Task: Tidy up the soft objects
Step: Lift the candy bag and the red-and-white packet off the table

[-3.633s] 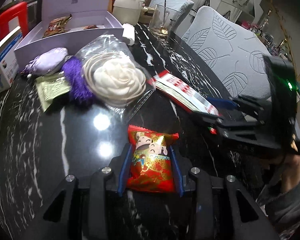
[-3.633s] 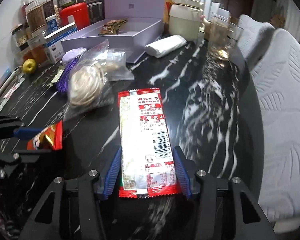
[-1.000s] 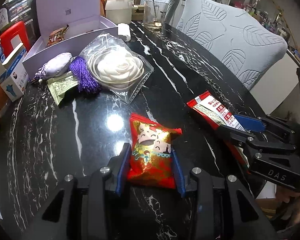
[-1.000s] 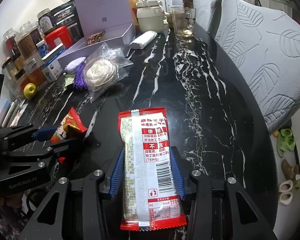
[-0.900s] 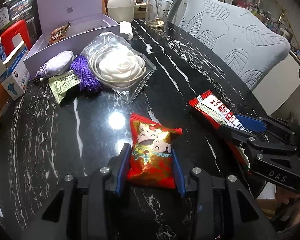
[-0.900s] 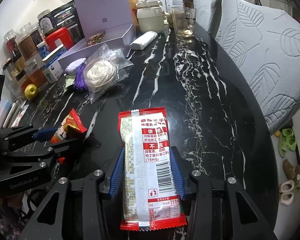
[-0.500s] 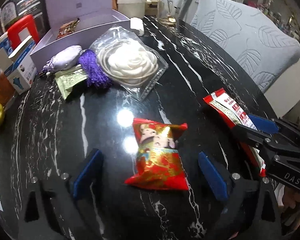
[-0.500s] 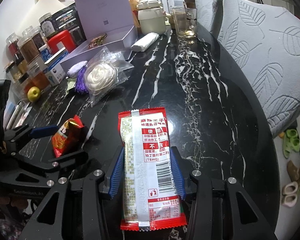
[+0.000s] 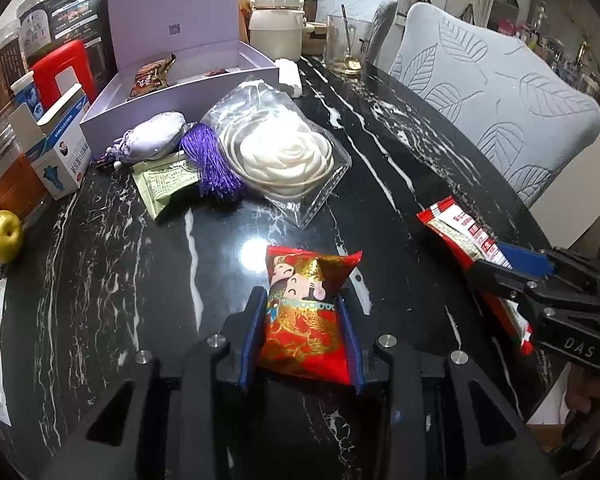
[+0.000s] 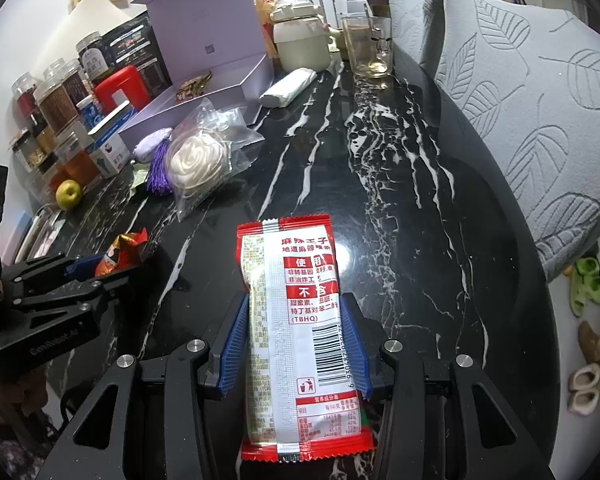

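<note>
Lower end of red snack packet (image 9: pixel 306 328) is hidden behind left gripper (image 9: pixel 304 340) body. Jar (image 9: pixel 4 176) beside the lavender box (image 9: pixel 188 92) is cut by the frame edge; its label is unreadable.

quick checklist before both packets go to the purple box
1. Left gripper shut on red snack bag: ok.
2. Right gripper shut on long packet: ok.
3. Purple box open, lid up: ok.
4. Free floor space in box: cannot tell, one brown packet inside, the rest hidden by the wall.
5. Straight path to box: not ok, bagged white flower and purple tassel lie in front.
</note>
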`<action>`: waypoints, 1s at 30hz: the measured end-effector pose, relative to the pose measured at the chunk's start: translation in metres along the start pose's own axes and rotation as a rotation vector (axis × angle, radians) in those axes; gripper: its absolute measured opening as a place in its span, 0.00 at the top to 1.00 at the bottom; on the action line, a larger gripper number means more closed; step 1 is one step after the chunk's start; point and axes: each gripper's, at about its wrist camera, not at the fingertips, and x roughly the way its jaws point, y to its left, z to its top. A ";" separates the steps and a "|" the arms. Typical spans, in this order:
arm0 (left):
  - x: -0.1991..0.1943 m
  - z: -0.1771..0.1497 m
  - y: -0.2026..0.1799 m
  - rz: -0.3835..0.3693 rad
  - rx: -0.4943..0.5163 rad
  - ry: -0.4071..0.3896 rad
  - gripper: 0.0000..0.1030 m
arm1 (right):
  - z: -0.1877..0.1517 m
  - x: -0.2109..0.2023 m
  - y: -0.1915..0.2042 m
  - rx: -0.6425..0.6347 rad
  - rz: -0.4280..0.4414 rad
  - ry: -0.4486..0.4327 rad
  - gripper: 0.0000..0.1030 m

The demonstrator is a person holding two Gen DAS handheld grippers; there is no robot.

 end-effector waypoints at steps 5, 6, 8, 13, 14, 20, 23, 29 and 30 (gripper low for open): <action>-0.006 0.001 0.005 -0.020 -0.009 -0.019 0.68 | 0.000 -0.002 0.002 0.005 0.011 -0.009 0.57; -0.008 0.001 0.006 -0.022 -0.011 -0.024 0.68 | 0.000 -0.003 0.003 0.004 0.014 -0.012 0.57; -0.011 0.002 0.008 -0.027 -0.017 -0.032 0.68 | 0.000 -0.005 0.005 0.003 0.019 -0.019 0.57; -0.013 -0.001 0.013 -0.036 -0.015 -0.042 0.72 | 0.001 -0.010 0.013 -0.004 0.022 -0.035 0.57; -0.012 -0.002 0.013 -0.043 -0.007 -0.036 0.72 | 0.001 -0.011 0.015 -0.006 0.021 -0.036 0.57; -0.007 -0.003 0.011 -0.039 0.020 -0.014 0.67 | 0.000 -0.011 0.023 -0.003 0.013 -0.028 0.57; 0.003 -0.004 0.014 -0.063 0.005 0.034 0.61 | -0.001 -0.011 0.025 0.003 0.012 -0.026 0.57; 0.000 -0.007 0.020 -0.080 -0.026 0.006 0.69 | 0.001 -0.012 0.026 0.001 0.004 -0.025 0.57; -0.002 -0.007 0.020 -0.084 -0.020 0.002 0.69 | 0.001 -0.012 0.026 0.003 0.003 -0.024 0.57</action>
